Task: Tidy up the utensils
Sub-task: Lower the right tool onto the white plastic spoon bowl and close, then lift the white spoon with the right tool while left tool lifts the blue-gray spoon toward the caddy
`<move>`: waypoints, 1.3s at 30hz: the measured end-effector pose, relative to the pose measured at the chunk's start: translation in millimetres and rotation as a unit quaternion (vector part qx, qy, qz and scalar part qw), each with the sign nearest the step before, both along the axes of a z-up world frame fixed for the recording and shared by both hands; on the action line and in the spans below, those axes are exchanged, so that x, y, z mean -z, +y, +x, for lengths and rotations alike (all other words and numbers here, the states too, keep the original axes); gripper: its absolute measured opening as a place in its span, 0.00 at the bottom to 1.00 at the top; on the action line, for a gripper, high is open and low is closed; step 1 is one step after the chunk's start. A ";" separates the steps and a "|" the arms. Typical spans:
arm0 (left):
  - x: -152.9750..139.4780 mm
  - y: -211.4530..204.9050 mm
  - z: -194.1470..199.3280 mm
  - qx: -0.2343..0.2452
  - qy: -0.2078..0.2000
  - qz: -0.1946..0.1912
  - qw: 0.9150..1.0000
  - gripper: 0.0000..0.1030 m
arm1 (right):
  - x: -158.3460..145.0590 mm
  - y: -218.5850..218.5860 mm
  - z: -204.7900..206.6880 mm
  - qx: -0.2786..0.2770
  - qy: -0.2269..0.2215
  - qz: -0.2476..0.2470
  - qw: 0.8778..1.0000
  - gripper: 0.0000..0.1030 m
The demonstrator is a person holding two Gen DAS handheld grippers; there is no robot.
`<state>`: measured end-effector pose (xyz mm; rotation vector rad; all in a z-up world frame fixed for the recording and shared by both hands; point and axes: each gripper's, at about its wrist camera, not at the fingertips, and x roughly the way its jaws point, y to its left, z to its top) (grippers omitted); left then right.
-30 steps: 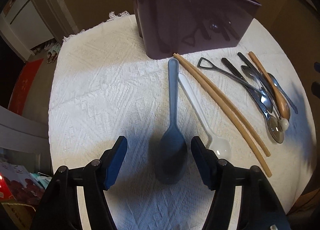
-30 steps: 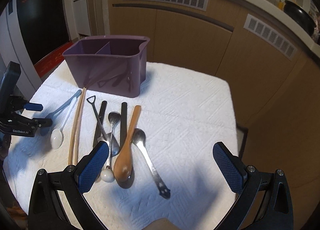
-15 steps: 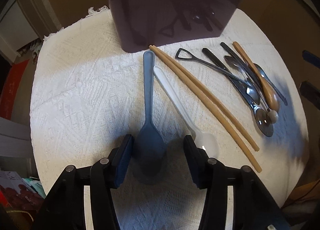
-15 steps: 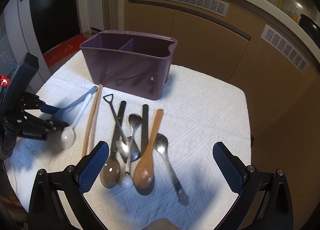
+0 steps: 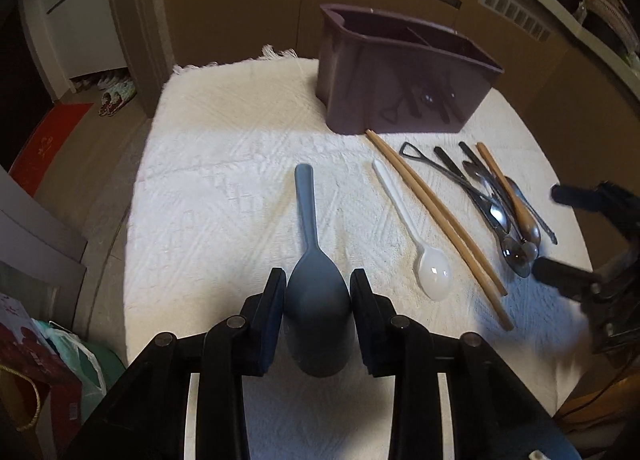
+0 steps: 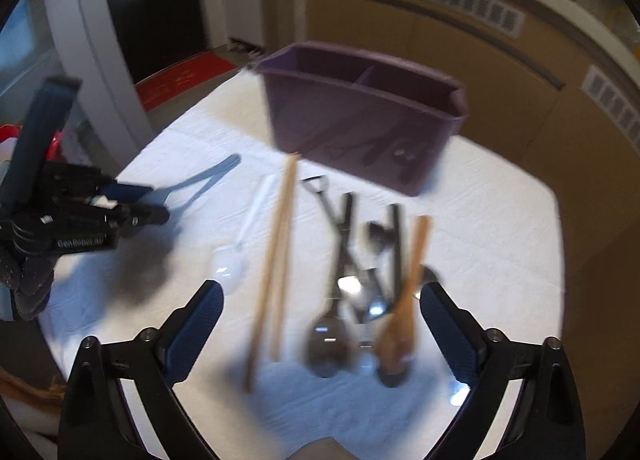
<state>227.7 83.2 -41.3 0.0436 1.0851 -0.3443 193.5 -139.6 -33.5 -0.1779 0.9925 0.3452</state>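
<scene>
motion blur smears the metal spoons (image 6: 340, 300) in the right wrist view.

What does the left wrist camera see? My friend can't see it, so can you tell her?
The left gripper is shut on the bowl of a grey spoon, its handle pointing away over a white cloth. To the right lie a white spoon, chopsticks and metal spoons, with a purple caddy behind.
</scene>
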 end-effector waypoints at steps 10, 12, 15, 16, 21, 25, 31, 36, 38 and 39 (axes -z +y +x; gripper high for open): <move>16.2 22.6 -25.1 0.004 0.008 -0.028 1.000 0.29 | 58.1 63.9 26.4 -0.035 0.096 0.028 0.994 0.55; 19.8 26.9 -24.6 0.002 0.013 -0.037 0.999 0.29 | 63.0 70.7 31.0 -0.033 0.096 0.022 0.995 0.55; 22.3 29.2 -24.7 0.004 0.015 -0.044 0.999 0.29 | 70.3 81.7 37.9 -0.032 0.086 0.002 0.996 0.55; 22.5 29.0 -24.9 0.005 0.015 -0.044 0.999 0.29 | 71.3 85.7 37.9 -0.035 0.081 -0.007 0.996 0.55; 22.6 27.9 -24.4 0.006 0.013 -0.044 0.999 0.29 | 70.7 99.3 32.8 -0.054 0.058 -0.044 0.996 0.39; 19.8 24.8 -28.2 0.008 0.009 -0.039 0.999 0.29 | 69.3 102.7 26.5 -0.064 0.058 -0.042 0.995 0.35; -0.7 17.2 -40.0 0.010 -0.017 -0.035 0.999 0.29 | 37.3 76.7 11.1 -0.059 0.027 -0.006 0.998 0.35; -31.7 8.2 -58.9 0.016 -0.054 -0.031 0.998 0.28 | 1.3 53.0 -13.3 -0.053 -0.016 0.016 0.998 0.35; -48.5 3.6 -68.1 0.019 -0.076 -0.026 0.997 0.28 | -14.8 44.0 -24.6 -0.048 -0.037 0.022 0.998 0.35; -57.9 1.1 -72.7 0.020 -0.088 -0.024 0.996 0.28 | -24.9 37.4 -30.7 -0.044 -0.049 0.024 0.998 0.35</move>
